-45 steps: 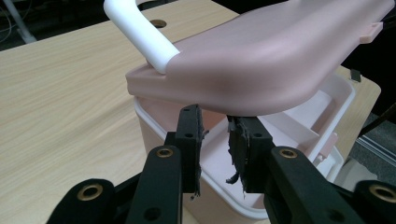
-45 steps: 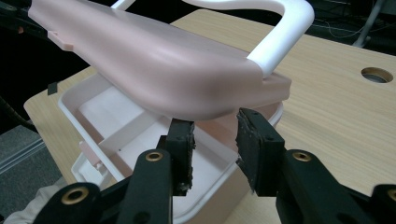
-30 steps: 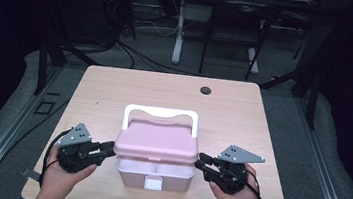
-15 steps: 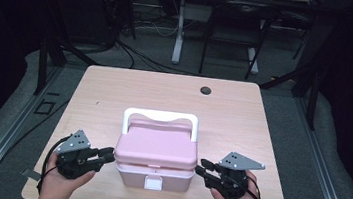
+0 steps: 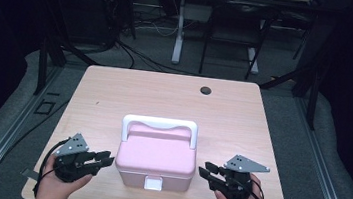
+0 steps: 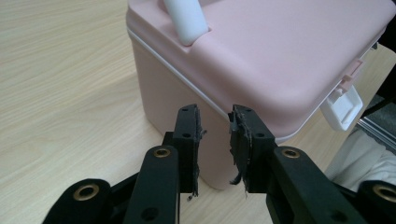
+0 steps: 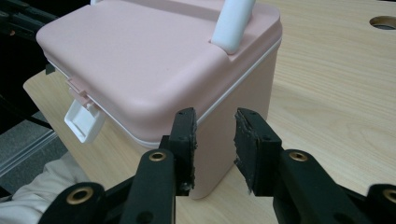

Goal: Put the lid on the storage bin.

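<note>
A pink lidded box (image 5: 156,156) with a white handle (image 5: 159,124) and a white front latch (image 5: 153,183) stands near the table's front edge. My left gripper (image 5: 105,159) sits just left of the box, its jaws a little apart with nothing between them; in the left gripper view the gripper (image 6: 215,140) points at the box's near corner (image 6: 261,60). My right gripper (image 5: 205,172) is close to the box's right side, open and empty. In the right gripper view the gripper (image 7: 214,140) faces the box's corner (image 7: 159,70) with the latch (image 7: 84,120) at left.
The light wooden table (image 5: 164,98) has a round cable hole (image 5: 206,90) near its far edge. Bare tabletop stretches behind and beside the box. Dark frames, cables and a white desk leg (image 5: 179,29) stand on the floor beyond.
Both grippers have drawn back toward the table's front edge and slightly away from the box sides. The box has stayed in place.
</note>
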The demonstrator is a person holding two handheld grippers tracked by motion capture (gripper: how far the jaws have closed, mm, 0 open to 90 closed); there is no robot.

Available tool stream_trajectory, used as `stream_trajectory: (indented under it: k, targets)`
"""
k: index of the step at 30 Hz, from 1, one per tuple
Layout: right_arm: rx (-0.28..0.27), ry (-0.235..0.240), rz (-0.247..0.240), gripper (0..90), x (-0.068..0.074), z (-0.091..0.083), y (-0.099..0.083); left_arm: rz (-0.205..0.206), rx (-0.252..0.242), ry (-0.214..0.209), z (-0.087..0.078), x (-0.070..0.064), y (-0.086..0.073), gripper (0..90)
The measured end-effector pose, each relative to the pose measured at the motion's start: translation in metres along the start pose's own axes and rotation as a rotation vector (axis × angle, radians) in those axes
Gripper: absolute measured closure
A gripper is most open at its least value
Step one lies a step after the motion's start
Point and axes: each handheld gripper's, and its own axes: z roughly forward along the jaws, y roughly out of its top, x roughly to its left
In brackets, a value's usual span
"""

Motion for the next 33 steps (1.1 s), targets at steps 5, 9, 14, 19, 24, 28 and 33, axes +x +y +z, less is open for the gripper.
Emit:
stream_trajectory:
  k: [5, 9, 14, 19, 24, 28, 33]
  targets:
    - [-0.003, 0.0, 0.002, 67.4, -0.001, 0.0, 0.002, -0.005, -0.018, 0.007, -0.001, 0.003, 0.004, 71.4]
    - [-0.007, -0.007, -0.001, 66.4, -0.001, 0.002, 0.004, -0.008, -0.025, 0.012, 0.002, 0.006, 0.007, 69.9]
    - [-0.022, -0.02, 0.005, 64.5, -0.006, 0.002, 0.009, -0.021, -0.041, 0.019, 0.003, 0.011, 0.011, 69.3]
    - [-0.046, -0.036, 0.021, 62.9, -0.014, 0.003, 0.017, -0.047, -0.064, 0.038, 0.006, 0.021, 0.016, 67.8]
    - [-0.051, -0.076, 0.056, 59.8, -0.024, 0.006, 0.023, -0.076, -0.077, 0.056, 0.009, 0.033, 0.019, 64.6]
    - [-0.063, -0.081, 0.066, 57.6, -0.029, 0.008, 0.025, -0.097, -0.086, 0.069, 0.01, 0.042, 0.019, 61.5]
    - [-0.069, -0.146, 0.05, 54.3, -0.036, 0.011, 0.025, -0.126, -0.09, 0.081, 0.014, 0.052, 0.015, 58.5]
